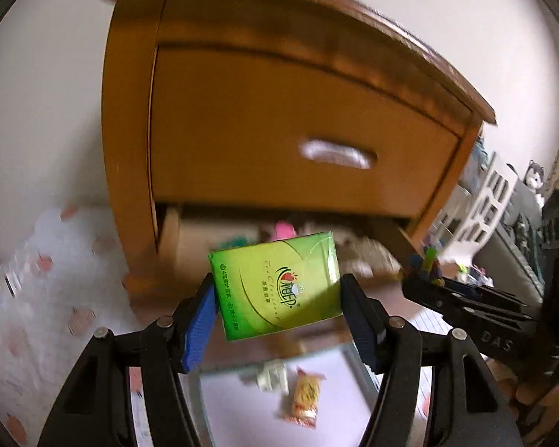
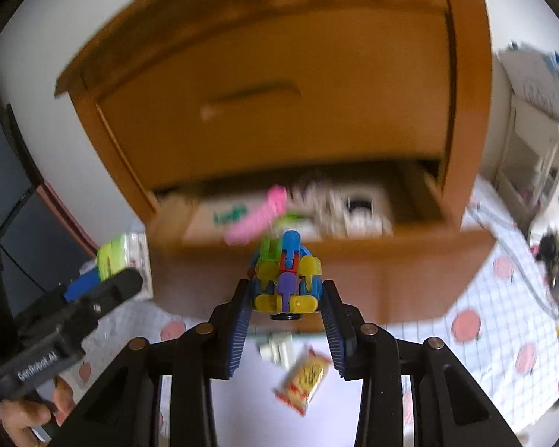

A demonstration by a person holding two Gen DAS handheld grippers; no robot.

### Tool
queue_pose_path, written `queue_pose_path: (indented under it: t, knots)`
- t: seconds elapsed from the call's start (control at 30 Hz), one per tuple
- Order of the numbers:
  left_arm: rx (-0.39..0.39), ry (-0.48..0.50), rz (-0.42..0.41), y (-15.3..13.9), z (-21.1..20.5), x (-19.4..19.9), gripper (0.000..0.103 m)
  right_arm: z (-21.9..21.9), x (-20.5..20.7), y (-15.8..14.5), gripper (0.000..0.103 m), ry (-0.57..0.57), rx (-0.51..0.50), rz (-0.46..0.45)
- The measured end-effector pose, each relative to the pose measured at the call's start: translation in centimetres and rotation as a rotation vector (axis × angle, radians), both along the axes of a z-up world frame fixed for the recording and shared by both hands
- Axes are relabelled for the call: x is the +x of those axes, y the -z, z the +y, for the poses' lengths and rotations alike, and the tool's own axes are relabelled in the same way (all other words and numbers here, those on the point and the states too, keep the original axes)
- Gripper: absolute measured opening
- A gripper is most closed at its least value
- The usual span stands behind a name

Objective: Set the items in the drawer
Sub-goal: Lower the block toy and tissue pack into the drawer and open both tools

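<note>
Though tilted, tissue pack [image 1: 279, 283] crosswise in tongs [image 1: 277, 320]

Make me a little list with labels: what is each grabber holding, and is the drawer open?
left gripper: jaws shut on green tissue pack
right gripper: jaws shut on colourful block toy
bottom drawer: open, things already inside, one pink
top drawer: closed
below the grippers: yellow snack packet lying flat
picture: blurry
</note>
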State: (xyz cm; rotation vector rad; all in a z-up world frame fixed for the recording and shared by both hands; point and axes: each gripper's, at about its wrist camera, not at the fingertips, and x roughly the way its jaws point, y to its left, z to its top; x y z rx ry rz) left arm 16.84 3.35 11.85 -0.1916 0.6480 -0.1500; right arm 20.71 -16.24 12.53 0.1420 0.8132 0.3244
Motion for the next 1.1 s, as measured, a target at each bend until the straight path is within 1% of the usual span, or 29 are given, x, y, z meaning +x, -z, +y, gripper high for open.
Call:
queue_pose_path:
  t: [0.1, 0.2, 0.27, 0.37, 0.53, 0.6, 0.63, 0.67, 0.7, 0.73, 0.77, 0.83, 0.87, 0.93, 1.0, 1.03, 1.1]
  knots:
    - [0.007, -0.013, -0.008, -0.9, 0.1, 2.2, 0.066, 0.5, 1.7, -1.6, 0.04, -0.001, -0.007, -0.02]
    - [0.006, -0.031, 0.022, -0.6, 0.3, 4.2, 0.066, 0.7, 3.8, -2.1, 0.04, 0.015, -0.001, -0.004]
    - [-0.004, -0.034, 0.046, 0.0, 0.4, 5.8, 0.066, 0.8, 5.1, -1.8, 0.04, 0.028, -0.013, 0.017]
    - [-0.016, -0.049, 0.085, 1.1, 0.5, 6.3, 0.066, 1.2, 6.8, -0.7, 0.04, 0.048, -0.046, 0.063]
    - [0.01, -0.045, 0.093, 1.9, 0.2, 7.1, 0.067, 1.9, 8.4, 0.7, 0.04, 0.063, -0.069, 0.109]
    - [0.009, -0.044, 0.092, 2.0, 0.2, 7.0, 0.069, 1.9, 8.4, 0.9, 0.04, 0.063, -0.075, 0.111]
    - [0.009, -0.047, 0.089, 2.1, 0.2, 7.0, 0.075, 2.0, 8.6, 0.9, 0.041, 0.064, -0.08, 0.111]
    - [0.011, -0.05, 0.086, 2.0, 0.2, 7.0, 0.078, 2.0, 8.6, 0.9, 0.045, 0.066, -0.084, 0.107]
    - [0.011, -0.051, 0.084, 2.0, 0.0, 6.9, 0.078, 2.1, 8.6, 0.8, 0.053, 0.068, -0.087, 0.106]
    - [0.011, -0.053, 0.084, 2.0, 0.1, 6.9, 0.078, 2.1, 8.8, 0.9, 0.057, 0.07, -0.088, 0.107]
    - [0.01, -0.055, 0.086, 2.1, 0.1, 6.9, 0.078, 2.1, 8.8, 0.9, 0.06, 0.071, -0.087, 0.107]
    - [0.012, -0.064, 0.093, 2.7, 0.4, 7.0, 0.079, 2.1, 8.8, 0.8, 0.06, 0.071, -0.091, 0.102]
    - [0.014, -0.071, 0.096, 2.7, 0.4, 7.0, 0.082, 2.1, 8.8, 0.8, 0.062, 0.071, -0.093, 0.1]
    - [0.018, -0.089, 0.102, 3.0, 0.5, 7.2, 0.084, 2.2, 9.0, 1.1, 0.068, 0.072, -0.099, 0.097]
    - [0.023, -0.102, 0.101, 3.0, 0.4, 7.0, 0.084, 2.1, 9.0, 1.2, 0.079, 0.074, -0.097, 0.093]
    - [0.026, -0.109, 0.098, 3.1, 0.5, 7.0, 0.085, 2.1, 9.0, 1.2, 0.082, 0.075, -0.096, 0.089]
    - [0.031, -0.121, 0.092, 3.3, 0.6, 7.0, 0.09, 1.9, 8.9, 1.2, 0.089, 0.078, -0.097, 0.084]
